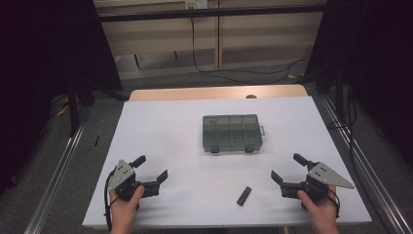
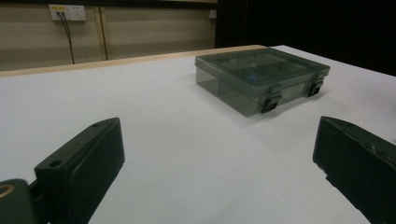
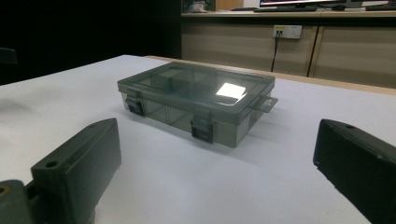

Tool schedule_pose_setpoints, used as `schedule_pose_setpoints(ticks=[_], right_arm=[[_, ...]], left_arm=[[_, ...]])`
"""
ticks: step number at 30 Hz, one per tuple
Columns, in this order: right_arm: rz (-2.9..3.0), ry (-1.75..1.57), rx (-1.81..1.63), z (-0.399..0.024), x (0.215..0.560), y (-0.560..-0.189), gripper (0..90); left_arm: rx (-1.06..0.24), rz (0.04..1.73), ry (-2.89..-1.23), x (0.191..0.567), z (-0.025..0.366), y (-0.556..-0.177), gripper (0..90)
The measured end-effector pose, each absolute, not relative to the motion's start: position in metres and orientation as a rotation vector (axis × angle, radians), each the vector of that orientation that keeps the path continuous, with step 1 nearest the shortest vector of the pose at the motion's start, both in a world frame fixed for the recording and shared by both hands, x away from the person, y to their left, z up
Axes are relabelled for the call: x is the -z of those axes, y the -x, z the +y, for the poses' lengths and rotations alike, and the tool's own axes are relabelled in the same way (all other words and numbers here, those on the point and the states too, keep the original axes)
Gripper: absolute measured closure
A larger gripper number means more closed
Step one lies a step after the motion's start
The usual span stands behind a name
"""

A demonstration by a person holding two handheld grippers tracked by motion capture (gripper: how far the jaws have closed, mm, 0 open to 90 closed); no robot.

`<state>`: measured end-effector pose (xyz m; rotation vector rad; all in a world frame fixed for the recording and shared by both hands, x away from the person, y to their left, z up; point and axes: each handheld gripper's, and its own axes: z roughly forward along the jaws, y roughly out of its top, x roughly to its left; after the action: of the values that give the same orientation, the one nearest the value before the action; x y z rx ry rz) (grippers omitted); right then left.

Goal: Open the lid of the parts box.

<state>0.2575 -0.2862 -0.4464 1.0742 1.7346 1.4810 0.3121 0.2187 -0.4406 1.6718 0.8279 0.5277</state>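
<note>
Start of the job by the look of it, nothing handled yet. Compartment box [image 1: 232, 132] sits closed at mid-table, a bit toward the far side, lid down and both front latches [image 3: 202, 128] apparently snapped shut. It's smoky see-through plastic w/ dividers visible through the lid; contents can't be made out. Box rests flat on the white table [image 1: 160, 126], well apart from both tools.

Left gripper [image 1: 153, 168] is near the front left corner, jaws spread wide, nothing between them; left gripper view looks along them at bare table w/ the box off ahead. Right gripper [image 1: 288, 168] mirrors it at the front right, jaws also wide apart and empty, aimed toward the box's latch side. Person's hands grip both from the bottom edge.

Small black bar [image 1: 244, 196] lies loose on the table, near the right gripper and between it and table centre, apart from the box. What it is can't be told at this res.

Judgement: approx zero progress. Left to do, probably: reach in, steady the box, pop the latches, lift the lid, and possibly deal w/ the black bar. All of that is still ahead.
</note>
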Motion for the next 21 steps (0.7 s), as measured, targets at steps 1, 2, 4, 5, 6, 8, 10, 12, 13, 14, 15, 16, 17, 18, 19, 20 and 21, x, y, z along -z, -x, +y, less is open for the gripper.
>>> schedule_pose_setpoints(ticks=[1,2,4,5,6,8,10,12,13,14,15,16,17,18,19,20,21], right_arm=[[1.735,-1.073,-1.478,-0.286,0.446,-0.258,0.7],[1.736,-1.073,-1.478,-0.286,0.446,-0.258,0.7],[1.734,-1.075,-1.482,-0.286,0.446,-0.258,0.7],[1.734,-1.076,-1.481,-0.286,0.446,-0.258,0.7],[1.735,-1.078,-1.479,-0.286,0.446,-0.258,0.7],[1.734,-1.077,-1.467,-0.286,0.446,-0.259,0.4],[1.733,-1.084,-1.47,-0.286,0.445,-0.259,0.5],[1.727,-1.082,-1.471,-0.286,0.444,-0.26,0.7],[1.73,-1.084,-1.475,-0.286,0.444,-0.26,0.7],[1.73,-1.086,-1.477,-0.286,0.444,-0.261,0.7],[1.736,-1.086,-1.475,-0.286,0.444,-0.261,0.7],[1.736,-1.086,-1.475,-0.286,0.444,-0.261,0.7],[1.74,-1.083,-1.469,-0.286,0.444,-0.261,0.7],[1.744,-1.088,-1.465,-0.286,0.444,-0.262,0.8],[1.743,-1.094,-1.465,-0.286,0.444,-0.262,0.9],[1.743,-1.095,-1.465,-0.286,0.444,-0.263,1.0],[1.749,-1.104,-1.456,-0.287,0.445,-0.266,1.0]], left_arm=[[-0.525,0.827,-1.673,0.441,0.218,-0.313,2.3],[-0.523,0.83,-1.678,0.441,0.218,-0.313,2.3],[-0.53,0.824,-1.686,0.442,0.217,-0.314,2.2],[-0.531,0.82,-1.688,0.442,0.216,-0.315,2.2],[-0.531,0.82,-1.688,0.442,0.216,-0.315,2.2],[-0.521,0.826,-1.686,0.443,0.214,-0.316,2.1],[-0.515,0.82,-1.698,0.444,0.212,-0.316,1.9],[-0.516,0.82,-1.699,0.444,0.211,-0.316,1.9],[-0.52,0.815,-1.697,0.443,0.21,-0.316,1.9],[-0.517,0.814,-1.694,0.443,0.21,-0.317,1.9],[-0.52,0.813,-1.693,0.443,0.209,-0.317,2.0],[-0.52,0.813,-1.693,0.443,0.209,-0.317,1.9],[-0.516,0.815,-1.688,0.442,0.209,-0.317,1.9],[-0.513,0.818,-1.686,0.442,0.208,-0.317,1.9],[-0.51,0.82,-1.681,0.442,0.207,-0.318,1.9],[-0.51,0.816,-1.681,0.442,0.206,-0.318,1.9],[-0.511,0.815,-1.686,0.441,0.205,-0.319,1.9]])
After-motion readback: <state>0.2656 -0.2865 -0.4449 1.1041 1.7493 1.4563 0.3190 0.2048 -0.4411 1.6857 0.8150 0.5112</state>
